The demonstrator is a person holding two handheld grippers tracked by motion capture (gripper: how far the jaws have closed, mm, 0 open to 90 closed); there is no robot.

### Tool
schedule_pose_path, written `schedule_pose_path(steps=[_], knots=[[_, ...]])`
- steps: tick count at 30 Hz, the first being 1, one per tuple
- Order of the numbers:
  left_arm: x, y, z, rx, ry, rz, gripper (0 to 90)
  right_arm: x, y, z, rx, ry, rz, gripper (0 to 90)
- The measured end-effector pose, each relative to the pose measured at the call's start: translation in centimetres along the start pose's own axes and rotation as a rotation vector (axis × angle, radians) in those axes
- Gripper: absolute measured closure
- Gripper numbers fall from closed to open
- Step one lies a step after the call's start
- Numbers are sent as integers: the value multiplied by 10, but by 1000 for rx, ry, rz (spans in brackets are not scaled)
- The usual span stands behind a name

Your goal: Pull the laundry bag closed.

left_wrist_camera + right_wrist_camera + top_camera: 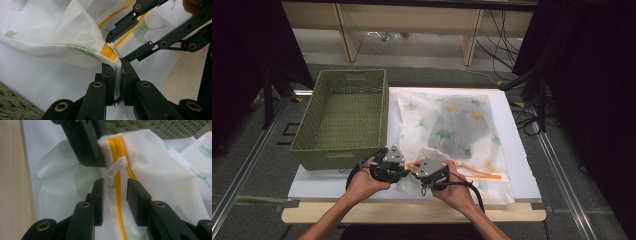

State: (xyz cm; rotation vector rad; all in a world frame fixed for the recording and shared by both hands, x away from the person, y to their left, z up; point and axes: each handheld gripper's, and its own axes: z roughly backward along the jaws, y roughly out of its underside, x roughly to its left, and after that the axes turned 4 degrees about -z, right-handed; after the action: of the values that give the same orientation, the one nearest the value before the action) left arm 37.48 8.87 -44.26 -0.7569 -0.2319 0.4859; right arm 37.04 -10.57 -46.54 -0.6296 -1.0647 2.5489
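A white mesh bag (452, 125) printed with green and yellow leaves lies on the white board. Its orange zipper (117, 195) runs along the near edge. My left gripper (117, 68) is shut on the bag's fabric at the end of the zipper (109, 52) and lifts that corner a little. My right gripper (115, 186) is open, one jaw on each side of the zipper. The white zipper pull (116, 166) stands just beyond its fingertips. In the high view both grippers meet nose to nose at the bag's near left corner (412, 170).
A green woven basket (342, 117) stands to the left of the bag, close behind the left hand. The white board (517, 170) rests on a wooden table edge (412, 212) nearest the person. Dark floor and cables surround the table.
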Motion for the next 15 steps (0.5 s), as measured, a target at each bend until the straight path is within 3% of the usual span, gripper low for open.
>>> schedule_pose_path(steps=[2,3,9,10,12,13,14,15], knots=[[0,0,0,1,1,-5,834,-2,0,0,1,4,17,706],[2,-1,-1,-4,3,-36,835,-1,0,0,2,10,2,706],[1,0,-1,3,28,-76,823,-3,0,1,-12,8,-7,710],[2,0,-1,7,44,-90,813,-3,1,1,-10,3,-7,710],[1,1,-2,22,53,-78,793,-2,1,1,-10,1,-8,710],[3,1,-2,28,59,-98,774,-2,1,1,-10,-8,-17,710],[2,2,-2,28,61,-80,753,-2,0,1,-13,-10,-7,710],[4,2,-2,32,66,-109,733,-2,0,1,-12,-6,-5,710]])
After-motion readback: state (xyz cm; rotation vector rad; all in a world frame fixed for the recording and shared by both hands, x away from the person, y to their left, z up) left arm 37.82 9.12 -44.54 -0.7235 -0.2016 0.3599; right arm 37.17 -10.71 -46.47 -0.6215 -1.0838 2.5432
